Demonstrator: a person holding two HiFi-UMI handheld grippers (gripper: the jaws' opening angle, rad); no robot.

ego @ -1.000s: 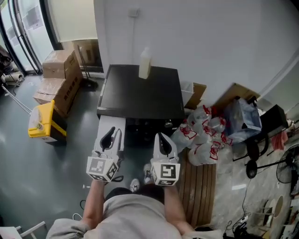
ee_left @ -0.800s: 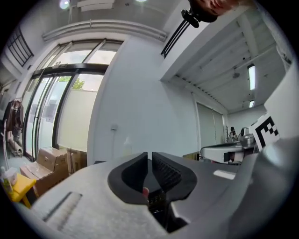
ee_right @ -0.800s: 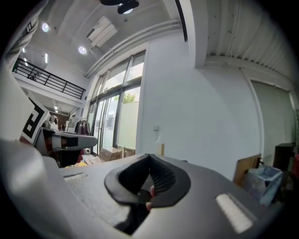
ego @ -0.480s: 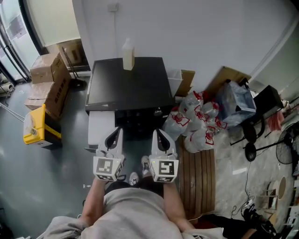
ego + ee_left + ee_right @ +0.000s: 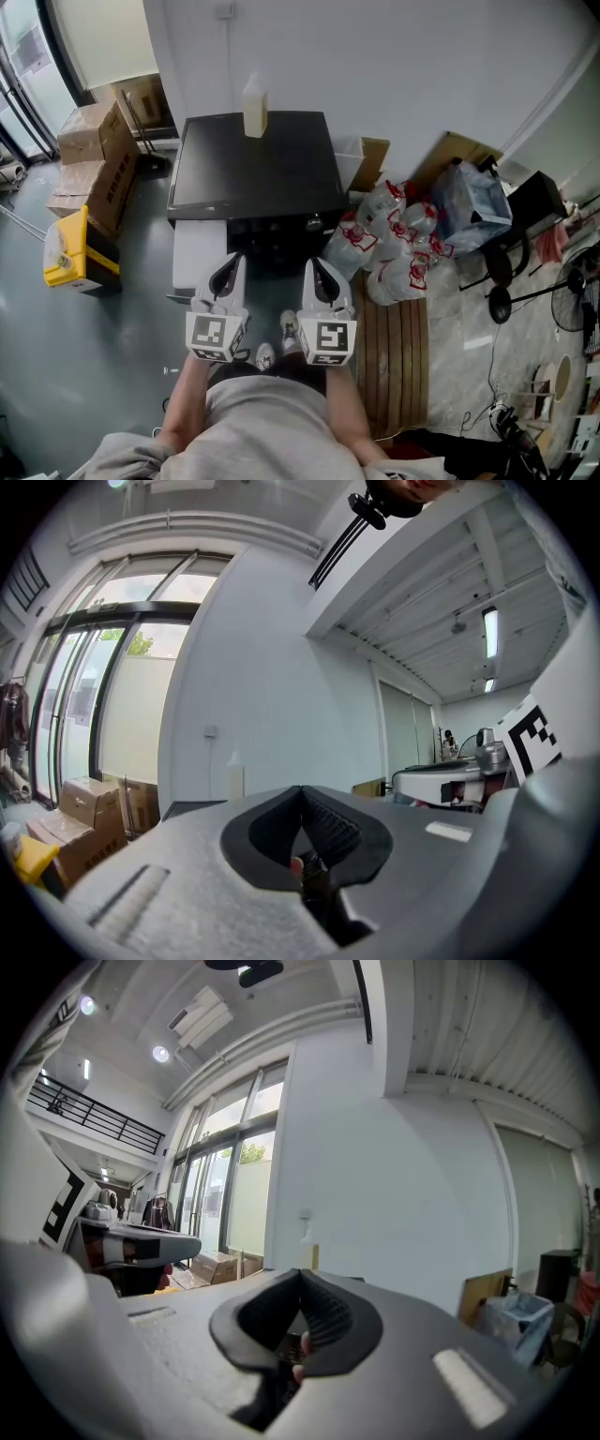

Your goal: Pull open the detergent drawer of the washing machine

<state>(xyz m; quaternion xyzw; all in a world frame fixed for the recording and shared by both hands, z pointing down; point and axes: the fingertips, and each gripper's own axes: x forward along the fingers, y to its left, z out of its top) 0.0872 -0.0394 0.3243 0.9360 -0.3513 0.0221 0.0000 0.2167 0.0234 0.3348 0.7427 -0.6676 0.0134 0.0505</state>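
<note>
The washing machine [image 5: 253,173] has a black top and stands against the white wall, with a pale bottle [image 5: 253,108] at its back edge. A white slab [image 5: 195,258] juts out from the machine's front at the left; it looks like the detergent drawer standing out. My left gripper [image 5: 228,274] hovers just off that slab's near right corner, jaws shut on nothing. My right gripper [image 5: 319,274] hangs beside it in front of the dark machine front, also shut and empty. In the left gripper view the jaws [image 5: 302,791] meet; in the right gripper view they [image 5: 300,1274] meet too.
Cardboard boxes [image 5: 89,155] and a yellow bin [image 5: 66,253] stand at the left by the glass doors. White plastic bags [image 5: 398,253] pile up right of the machine. A wooden slatted board [image 5: 394,361] lies on the floor at my right. My shoes [image 5: 267,354] show below the grippers.
Both grippers have drawn back a little from the machine toward my body. The left one was over the white slab and now sits off its near right corner.
</note>
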